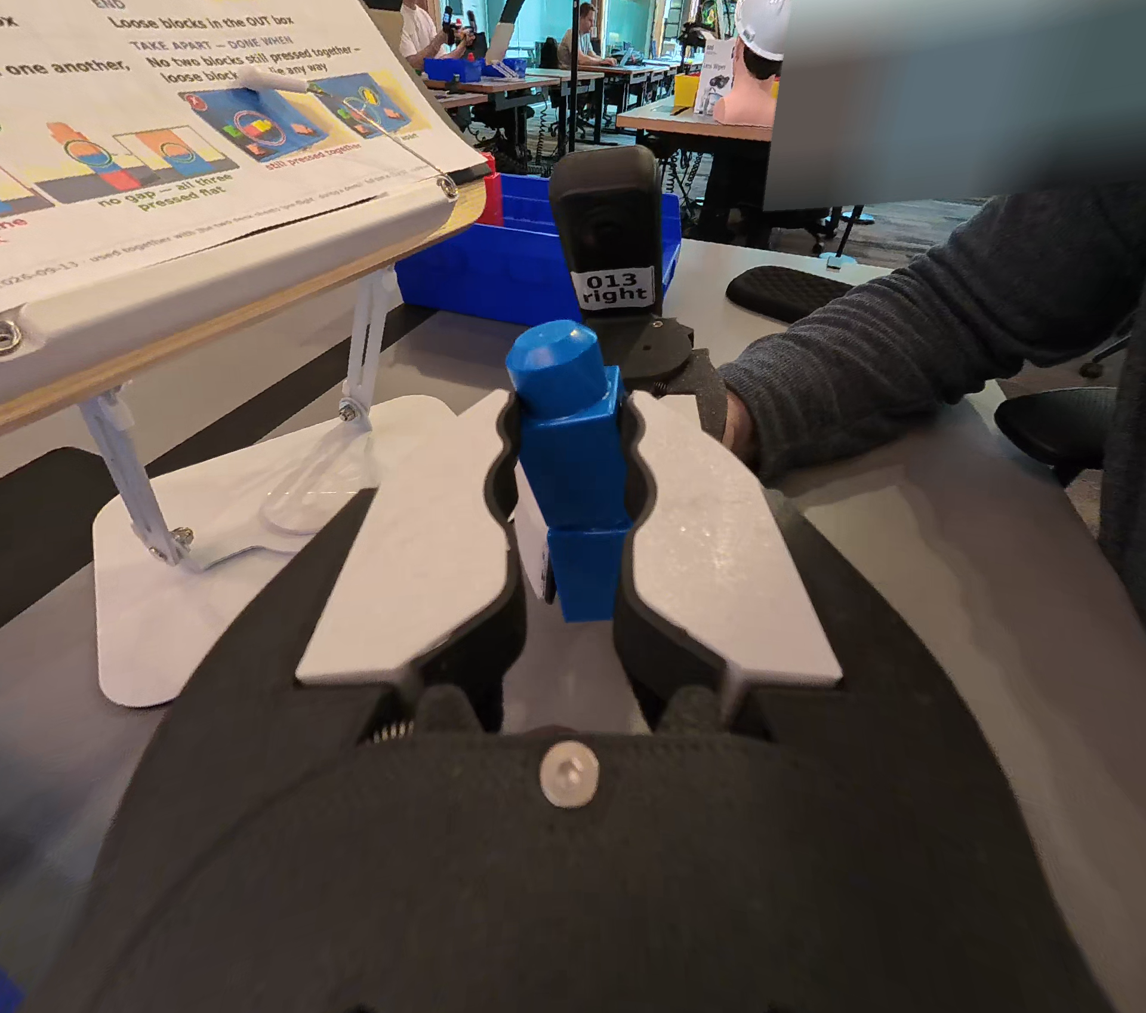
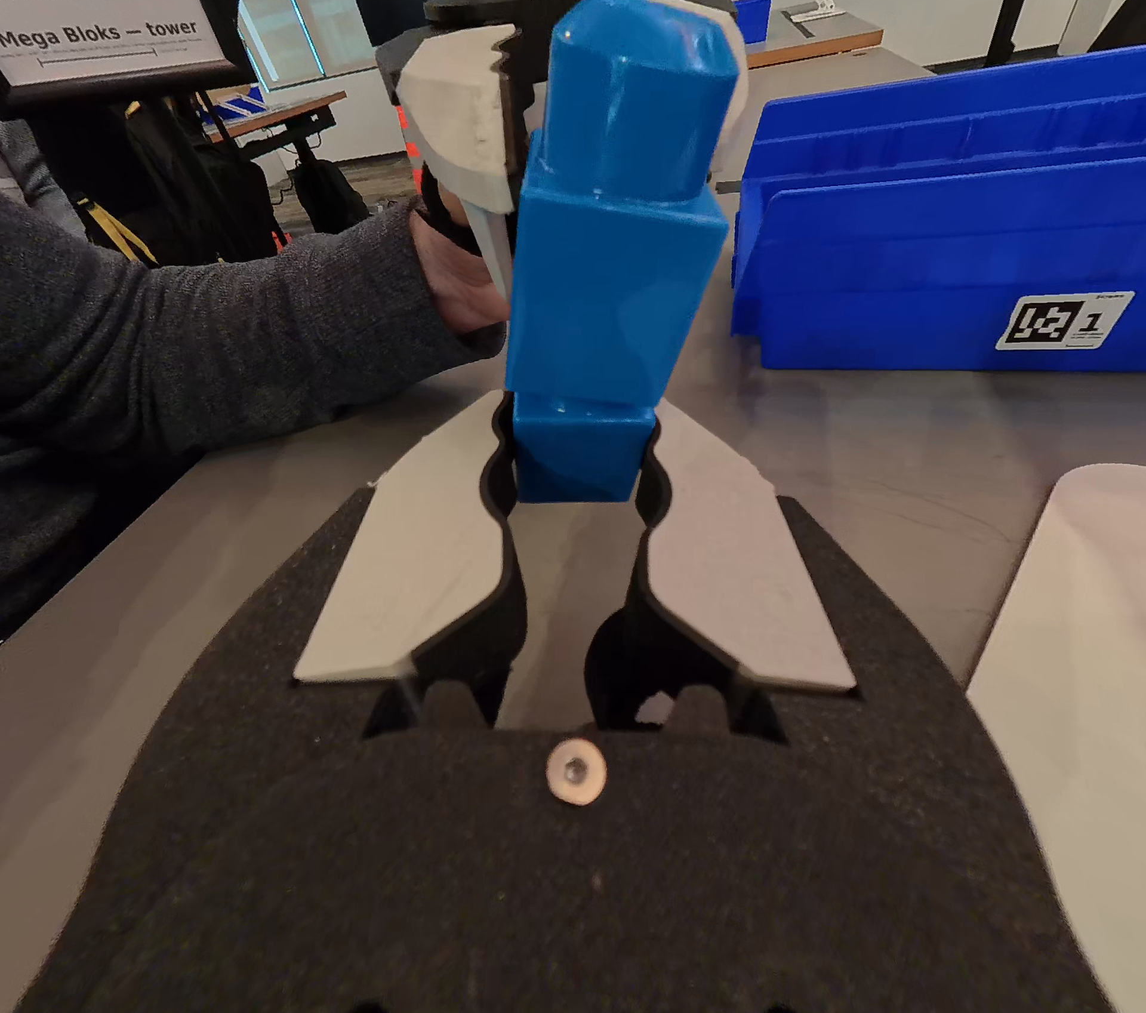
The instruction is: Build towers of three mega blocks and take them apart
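1. I see two blue blocks joined in a short stack, held above the grey counter (image 2: 868, 456).
2. My left gripper (image 1: 570, 456) has its fingers closed on the upper blue block (image 1: 573, 462).
3. My right gripper (image 2: 577, 456) has its fingers closed on the lower blue block (image 2: 577, 456).
4. The two grippers face each other across the stack, which tilts slightly.
5. A blue bin (image 2: 930, 251) sits on the counter to the right in the right wrist view.
6. A white document stand (image 1: 186, 518) holding an instruction sheet (image 1: 186, 84) stands at the left in the left wrist view.

bin (image 2: 930, 264) right of stacked blocks (image 2: 595, 295) | stand (image 1: 204, 537) left | all on table (image 2: 868, 487)
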Demonstrator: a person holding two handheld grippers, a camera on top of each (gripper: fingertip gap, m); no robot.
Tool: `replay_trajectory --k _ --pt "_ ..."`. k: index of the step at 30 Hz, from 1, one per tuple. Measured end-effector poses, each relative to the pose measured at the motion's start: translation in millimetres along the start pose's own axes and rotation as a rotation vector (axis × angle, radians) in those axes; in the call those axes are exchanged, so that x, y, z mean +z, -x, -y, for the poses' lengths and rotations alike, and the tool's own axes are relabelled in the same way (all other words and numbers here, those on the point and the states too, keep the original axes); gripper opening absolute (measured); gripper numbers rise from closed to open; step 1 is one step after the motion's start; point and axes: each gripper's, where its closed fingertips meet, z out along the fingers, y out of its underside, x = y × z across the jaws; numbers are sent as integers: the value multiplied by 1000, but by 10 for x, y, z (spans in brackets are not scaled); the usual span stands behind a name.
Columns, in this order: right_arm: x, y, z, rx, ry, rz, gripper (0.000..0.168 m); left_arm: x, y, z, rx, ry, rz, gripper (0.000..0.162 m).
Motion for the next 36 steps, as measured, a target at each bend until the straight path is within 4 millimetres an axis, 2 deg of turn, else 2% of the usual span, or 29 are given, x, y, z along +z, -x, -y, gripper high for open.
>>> replay_trajectory --k 23,36 --pt "56 17 -83 -11 67 3 35 -36 -44 -149 106 193 45 30" --pt "58 50 -78 -30 60 13 35 -30 -99 -122 67 168 9 30"
